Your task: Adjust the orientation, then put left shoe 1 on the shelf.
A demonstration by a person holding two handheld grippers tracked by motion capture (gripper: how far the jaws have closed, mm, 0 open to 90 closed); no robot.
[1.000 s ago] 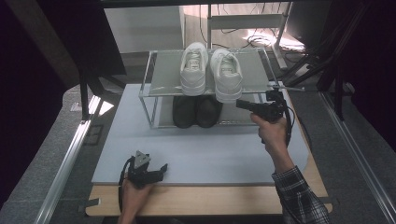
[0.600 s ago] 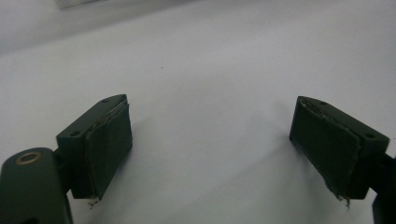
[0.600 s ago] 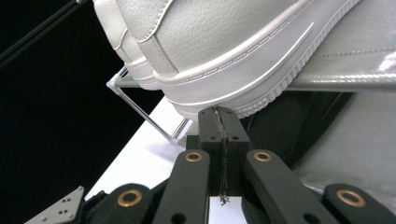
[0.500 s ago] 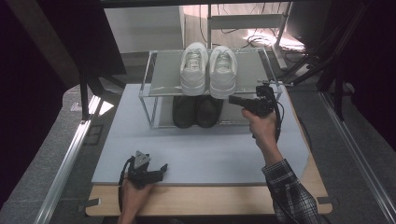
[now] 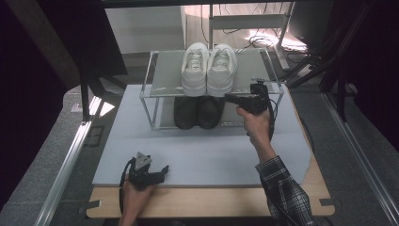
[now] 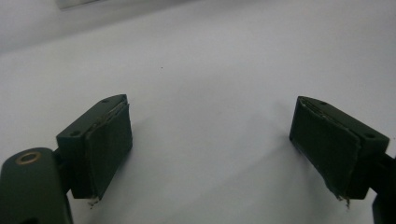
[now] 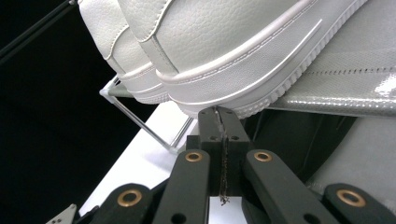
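A pair of white leather sneakers [image 5: 208,68] stands side by side, touching, on the top shelf of a two-tier rack, toes toward the near edge and slightly overhanging it. The right sneaker [image 7: 243,51] shows a pebbled upper and a ribbed, stitched white sole.

Rack [image 5: 151,89] w/ white shoes [image 5: 208,69] blocks table's [image 5: 211,160] far end; near half free.

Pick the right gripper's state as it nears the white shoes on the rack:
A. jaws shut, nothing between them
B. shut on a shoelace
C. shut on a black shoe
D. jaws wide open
A: the right gripper shows both jaws pressed together, empty, just below the white shoes.
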